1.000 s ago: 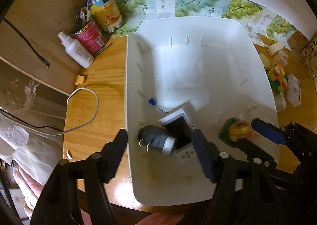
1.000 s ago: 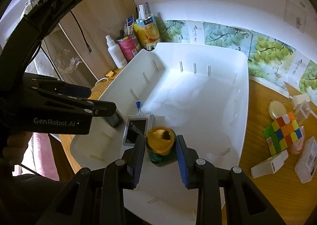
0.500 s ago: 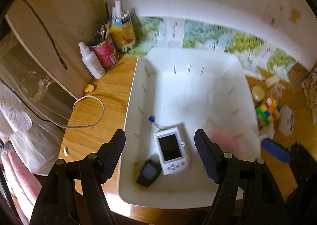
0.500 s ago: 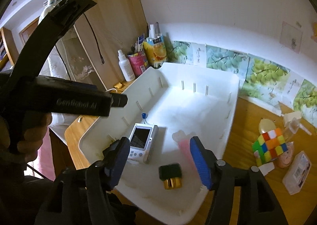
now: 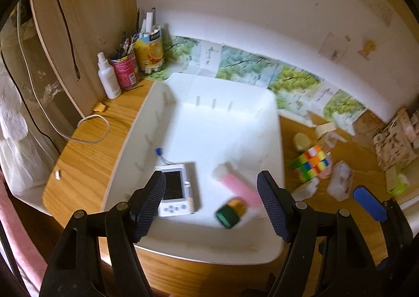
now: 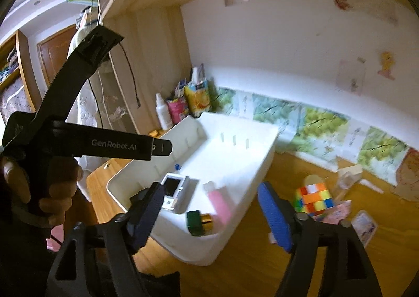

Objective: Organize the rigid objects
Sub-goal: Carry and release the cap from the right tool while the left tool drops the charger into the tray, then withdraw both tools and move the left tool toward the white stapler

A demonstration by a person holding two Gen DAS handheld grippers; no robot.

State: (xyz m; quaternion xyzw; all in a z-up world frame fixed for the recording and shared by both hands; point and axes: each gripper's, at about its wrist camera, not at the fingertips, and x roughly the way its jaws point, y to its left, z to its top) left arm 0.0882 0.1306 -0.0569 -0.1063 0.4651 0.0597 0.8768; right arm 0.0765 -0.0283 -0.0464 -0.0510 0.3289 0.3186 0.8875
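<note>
White bin point(image 5: 277, 124) is seen holding three things: one console point(image 5: 176, 189), one pink tube point(image 5: 239, 187), one green bottle point(image 5: 229, 214). Left gripper point(image 5: 211, 205) is held wide open, empty; right gripper point(image 6: 209, 214) is opening, nothing gripped.

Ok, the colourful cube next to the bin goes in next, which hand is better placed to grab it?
Probably right: the right tool is empty, jaws opening, on the side of the bin where the cube sits.

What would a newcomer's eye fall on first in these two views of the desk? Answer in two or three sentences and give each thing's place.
The big white bin fills the middle of the wooden desk. At its near end lie a white handheld device, a pink tube and a green and gold bottle. To its right, out on the desk, sits a bright multicoloured puzzle cube.
</note>
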